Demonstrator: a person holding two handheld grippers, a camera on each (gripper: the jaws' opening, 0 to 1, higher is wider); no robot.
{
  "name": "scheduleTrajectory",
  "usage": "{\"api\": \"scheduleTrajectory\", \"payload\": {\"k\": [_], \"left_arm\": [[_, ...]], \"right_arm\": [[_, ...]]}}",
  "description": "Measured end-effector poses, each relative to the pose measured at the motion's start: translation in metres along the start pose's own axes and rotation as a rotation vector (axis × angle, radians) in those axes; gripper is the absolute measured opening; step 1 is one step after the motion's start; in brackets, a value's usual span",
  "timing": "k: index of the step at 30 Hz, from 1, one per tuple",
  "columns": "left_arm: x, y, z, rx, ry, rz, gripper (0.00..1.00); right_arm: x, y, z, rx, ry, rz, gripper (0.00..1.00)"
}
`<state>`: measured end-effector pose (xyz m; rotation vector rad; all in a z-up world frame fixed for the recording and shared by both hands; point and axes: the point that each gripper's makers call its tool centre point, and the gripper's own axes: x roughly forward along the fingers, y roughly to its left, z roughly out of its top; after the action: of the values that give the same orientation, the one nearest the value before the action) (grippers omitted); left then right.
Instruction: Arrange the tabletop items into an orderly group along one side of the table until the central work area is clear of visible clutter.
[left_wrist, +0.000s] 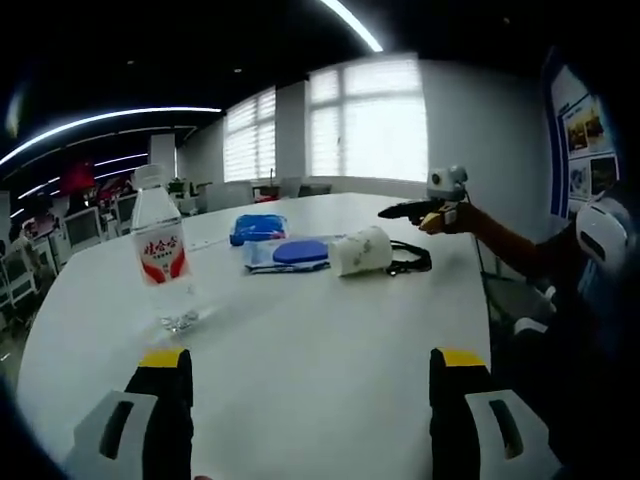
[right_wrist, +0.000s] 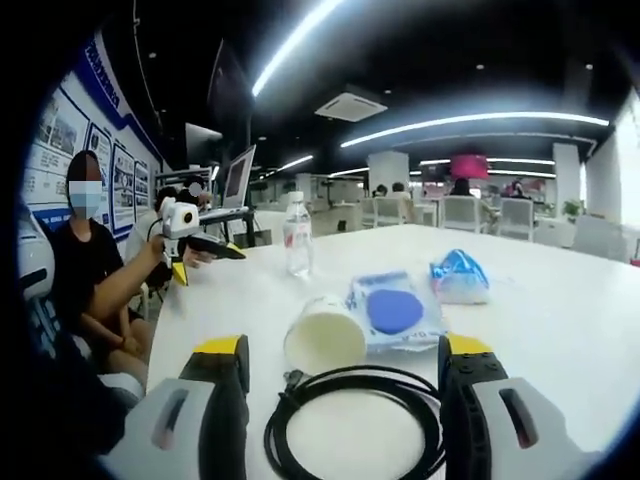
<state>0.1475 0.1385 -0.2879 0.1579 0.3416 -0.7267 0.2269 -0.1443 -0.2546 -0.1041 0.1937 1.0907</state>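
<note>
Open-plan office, strip lights overhead; white desk (left_wrist: 330, 350).

Water bottle (left_wrist: 160, 255): upright, near the left gripper (left_wrist: 310, 400), apart from the other items.

Paper cup (right_wrist: 325, 335): on its side, mouth toward the right gripper (right_wrist: 340, 400), touching the blue-disc packet (right_wrist: 395, 310).

Black cable (right_wrist: 350, 425): coiled between the right gripper's jaws, not pinched.

Blue bag (right_wrist: 458, 278): beyond the packet.

Both grippers: spread, holding nothing.

Risks: the cup may roll if nudged; the cable may snag and drag the cup; the tall bottle may topple if gripped high.
</note>
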Motion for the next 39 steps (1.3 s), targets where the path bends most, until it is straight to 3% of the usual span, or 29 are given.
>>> {"api": "scheduleTrajectory", "payload": {"k": [13,39], "left_arm": [[-0.001,-0.001,-0.001,0.000,-0.005,-0.005,0.98],[-0.001,-0.009,-0.005,0.002,-0.003,-0.012,0.98]], "right_arm": [[-0.002,-0.002,-0.009,0.005,0.022,-0.004,0.73],[0.001,-0.009,-0.013,-0.019,0.015,-0.017,0.57]]}}
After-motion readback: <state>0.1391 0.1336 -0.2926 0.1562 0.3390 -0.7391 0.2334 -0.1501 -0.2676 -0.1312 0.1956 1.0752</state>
